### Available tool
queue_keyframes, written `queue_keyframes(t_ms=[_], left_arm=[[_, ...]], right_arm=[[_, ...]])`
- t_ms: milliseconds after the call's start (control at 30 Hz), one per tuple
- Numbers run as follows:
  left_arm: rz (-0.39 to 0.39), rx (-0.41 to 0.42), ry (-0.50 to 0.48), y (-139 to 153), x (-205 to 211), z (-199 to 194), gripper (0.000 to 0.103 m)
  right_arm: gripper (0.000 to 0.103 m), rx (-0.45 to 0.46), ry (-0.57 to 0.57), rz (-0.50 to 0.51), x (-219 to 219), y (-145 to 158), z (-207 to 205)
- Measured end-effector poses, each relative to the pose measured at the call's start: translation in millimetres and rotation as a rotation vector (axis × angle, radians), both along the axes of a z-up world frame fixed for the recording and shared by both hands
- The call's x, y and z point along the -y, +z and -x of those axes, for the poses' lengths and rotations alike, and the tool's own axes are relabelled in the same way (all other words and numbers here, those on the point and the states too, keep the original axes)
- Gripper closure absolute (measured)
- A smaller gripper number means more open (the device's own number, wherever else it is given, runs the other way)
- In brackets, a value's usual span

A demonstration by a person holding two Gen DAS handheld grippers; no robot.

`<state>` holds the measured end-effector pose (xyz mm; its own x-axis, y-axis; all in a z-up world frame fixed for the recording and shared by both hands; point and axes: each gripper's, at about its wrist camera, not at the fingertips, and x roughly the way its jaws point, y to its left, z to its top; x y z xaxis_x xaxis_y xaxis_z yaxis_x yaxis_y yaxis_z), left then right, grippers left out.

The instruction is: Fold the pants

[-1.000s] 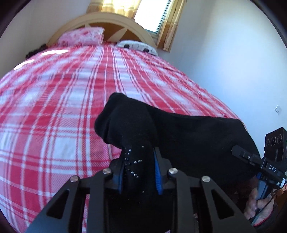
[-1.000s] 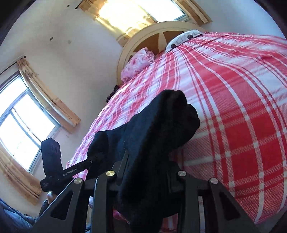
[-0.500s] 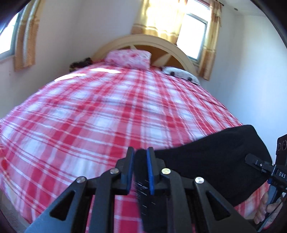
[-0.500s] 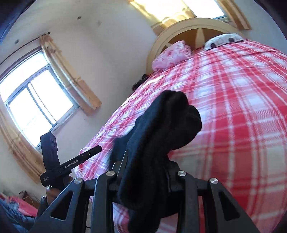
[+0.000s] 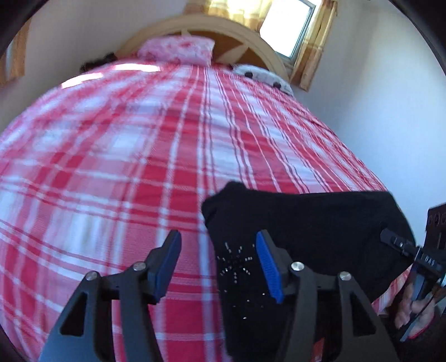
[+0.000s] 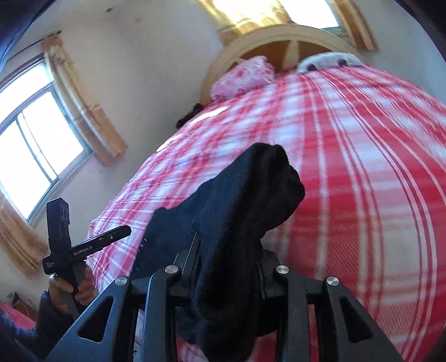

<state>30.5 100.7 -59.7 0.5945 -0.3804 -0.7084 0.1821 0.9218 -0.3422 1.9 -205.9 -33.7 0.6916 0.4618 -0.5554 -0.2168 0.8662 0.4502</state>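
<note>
The black pants (image 5: 306, 222) hang in a band just above the red plaid bed cover (image 5: 139, 167), near its front right corner. My left gripper (image 5: 218, 236) has its jaws opening. The studded end of the pants lies between the blue pads (image 5: 269, 267), leaning on the right one, and the left pad stands clear of the cloth. In the right wrist view my right gripper (image 6: 228, 250) is shut on the other end of the pants (image 6: 245, 200), which bunch up over its fingers and hide them.
The bed runs back to a pink pillow (image 5: 178, 50), a white spotted pillow (image 5: 262, 75) and a curved wooden headboard (image 5: 200, 25). A white wall (image 5: 376, 97) is close on the right. Each view shows a person's hand (image 6: 80, 289) gripping the other tool's handle.
My left gripper's jaws went from clamped on the pants' studded end to standing apart. Both hands shifted over the bed, and the pants stretched out between them, lower over the cover.
</note>
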Motion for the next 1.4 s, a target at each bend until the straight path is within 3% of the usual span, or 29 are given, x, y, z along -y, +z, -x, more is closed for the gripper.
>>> queue_keyframes(t_ms=[67, 200, 267, 333, 467, 533, 567, 733, 1033, 1200, 1400], left_arm=[[0.075, -0.065, -0.023, -15, 11, -8, 0.045], [0.092, -0.077, -0.02, -24, 26, -5, 0.051], [0.107, -0.075, -0.026, -24, 27, -3, 0.063], [0.188, -0.094, -0.013, -28, 22, 0, 0.078], [0.325, -0.151, 0.027, -30, 6, -2, 0.082], [0.358, -0.147, 0.042, -23, 0, -1, 0.085], [0.338, -0.124, 0.045, -15, -1, 0, 0.092], [0.237, 0.027, 0.064, 35, -14, 0, 0.092], [-0.036, 0.255, 0.284, 96, -106, -26, 0.092], [-0.187, 0.296, 0.39, 86, -146, -60, 0.092], [-0.297, 0.153, 0.468, 27, -173, -104, 0.092]], right_arm=[[0.07, -0.05, -0.032, -0.053, 14, -18, 2], [0.07, -0.039, -0.051, -0.094, 19, -28, 3], [0.07, -0.032, -0.055, -0.089, 19, -29, 1], [0.07, -0.041, -0.059, -0.091, 22, -34, 0], [0.07, -0.089, -0.088, -0.147, 30, -48, 0], [0.07, -0.095, -0.091, -0.155, 30, -48, 0], [0.07, -0.092, -0.088, -0.139, 28, -43, 0], [0.071, -0.028, -0.022, -0.098, 6, -8, -12], [0.071, 0.126, 0.202, -0.109, -100, 49, -107], [0.071, 0.141, 0.303, -0.16, -171, 43, -184], [0.071, -0.002, 0.336, -0.11, -237, -19, -260]])
